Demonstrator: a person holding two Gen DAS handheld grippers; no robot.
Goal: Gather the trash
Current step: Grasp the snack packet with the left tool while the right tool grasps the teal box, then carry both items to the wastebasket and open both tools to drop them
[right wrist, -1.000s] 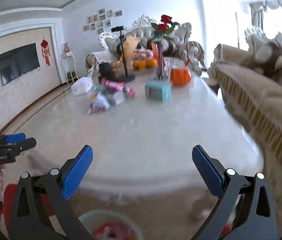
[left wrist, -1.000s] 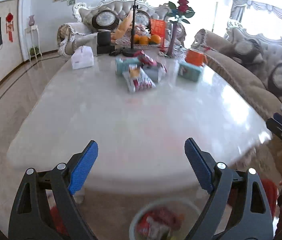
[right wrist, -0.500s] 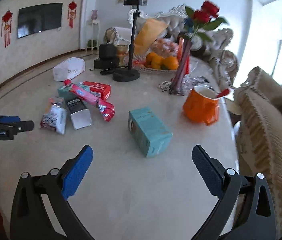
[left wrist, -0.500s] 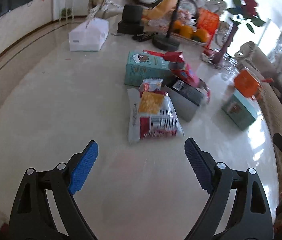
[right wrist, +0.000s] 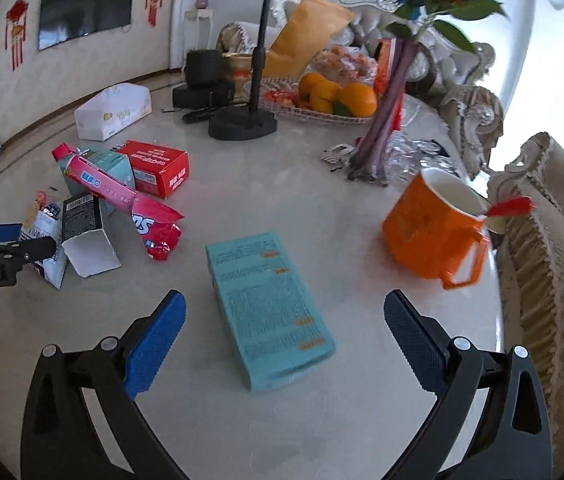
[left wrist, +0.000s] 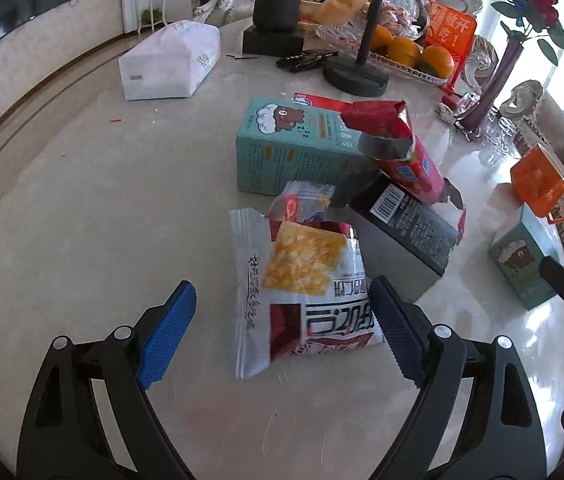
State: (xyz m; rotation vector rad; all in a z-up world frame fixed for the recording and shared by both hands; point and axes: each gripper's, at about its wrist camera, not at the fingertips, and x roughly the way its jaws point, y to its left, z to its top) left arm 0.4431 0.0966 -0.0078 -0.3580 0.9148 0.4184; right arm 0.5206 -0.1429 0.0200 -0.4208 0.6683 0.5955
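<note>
Both wrist views look steeply down, close above the counter (left wrist: 82,200). The left view sits left of the black stand (left wrist: 356,74), the right view further right; both share that stand and the litter before it.

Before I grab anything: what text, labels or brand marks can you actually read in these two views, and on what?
"GenRobot.AI": on the left tongs' black body.
"放开吃!": on the orange sign by the fruit tray.
"zzz": beside the bear on the teal carton.
Snack packet, black box's barcode label, red box: print unreadable.

Left gripper (left wrist: 280,330) and right gripper (right wrist: 284,344) both tilt downward, fingers apparently spread wide, gripping nothing.
</note>
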